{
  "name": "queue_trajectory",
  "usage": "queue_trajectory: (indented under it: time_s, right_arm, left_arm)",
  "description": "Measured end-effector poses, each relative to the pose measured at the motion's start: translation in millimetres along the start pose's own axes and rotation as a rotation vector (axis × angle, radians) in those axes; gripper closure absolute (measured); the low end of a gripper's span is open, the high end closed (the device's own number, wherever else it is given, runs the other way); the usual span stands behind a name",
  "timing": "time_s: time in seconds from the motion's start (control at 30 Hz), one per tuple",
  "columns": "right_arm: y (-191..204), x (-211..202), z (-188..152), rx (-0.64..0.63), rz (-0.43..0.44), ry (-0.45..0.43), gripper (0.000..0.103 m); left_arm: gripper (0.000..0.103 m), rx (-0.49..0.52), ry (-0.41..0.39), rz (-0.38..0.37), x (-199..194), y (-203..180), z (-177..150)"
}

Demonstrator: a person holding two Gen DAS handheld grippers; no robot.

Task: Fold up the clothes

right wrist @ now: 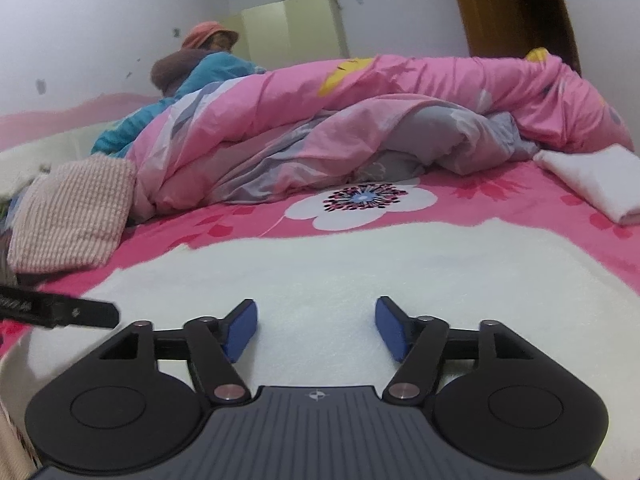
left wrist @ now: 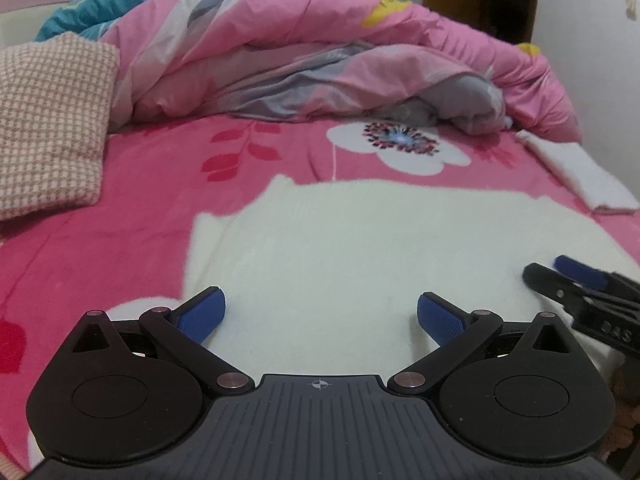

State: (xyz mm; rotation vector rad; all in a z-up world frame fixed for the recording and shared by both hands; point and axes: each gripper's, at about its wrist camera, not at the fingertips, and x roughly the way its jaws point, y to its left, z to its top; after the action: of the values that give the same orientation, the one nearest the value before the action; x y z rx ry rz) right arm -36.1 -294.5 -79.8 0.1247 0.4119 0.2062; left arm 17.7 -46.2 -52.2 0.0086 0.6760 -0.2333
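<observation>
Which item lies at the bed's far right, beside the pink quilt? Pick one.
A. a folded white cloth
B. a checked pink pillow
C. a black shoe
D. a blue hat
A: the folded white cloth rests on the bedsheet right by the pink quilt.

A bed [right wrist: 520, 196] with a pink flowered sheet filled the foreground, a rumpled pink quilt [right wrist: 360, 120] heaped across its far side. Behind it stood white walls [right wrist: 100, 20], flecked with small dark marks. A pale wardrobe [right wrist: 296, 28] sat against the back wall, and a brown wooden door [right wrist: 512, 4] stood to the right. The light was soft and even, with no window in view.
</observation>
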Motion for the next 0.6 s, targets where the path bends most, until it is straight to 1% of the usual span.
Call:
queue_trajectory:
  time_s: [0.03, 0.07, 0.17, 0.3, 0.37, 0.43, 0.53, 0.6]
  right_arm:
    - [4, -2, -3, -0.024, -0.003, 0.000, 0.026]
    - [8, -5, -6, -0.054, -0.012, -0.003, 0.024]
    - [22, -14, -15, -0.131, -0.053, -0.016, 0.022]
    - [23, -25, -20, -0.124, -0.057, -0.021, 0.019]
    - [23, -29, -21, -0.118, -0.052, -0.015, 0.014]
    - [24, -31, -19, -0.106, -0.051, 0.011, 0.011]
    - [25, -34, -16, -0.093, -0.047, 0.051, 0.003]
    - [27, -36, -13, -0.086, -0.045, 0.072, 0.001]
  left_arm:
    - [0.000, 0.005, 0.003, 0.009, 0, -2, 0]
    - [0.000, 0.009, 0.006, 0.018, 0, -3, -1]
    - [0.000, 0.007, 0.010, 0.026, -1, -4, -1]
    - [0.000, 0.000, 0.016, 0.025, -2, -4, -1]
    - [0.000, 0.001, 0.018, 0.025, -2, -4, -1]
    - [0.000, -0.001, 0.019, 0.026, -2, -4, -1]
    - [0.000, 0.000, 0.022, 0.028, -1, -5, -1]
    - [0.000, 0.001, 0.026, 0.030, -1, -5, 0]
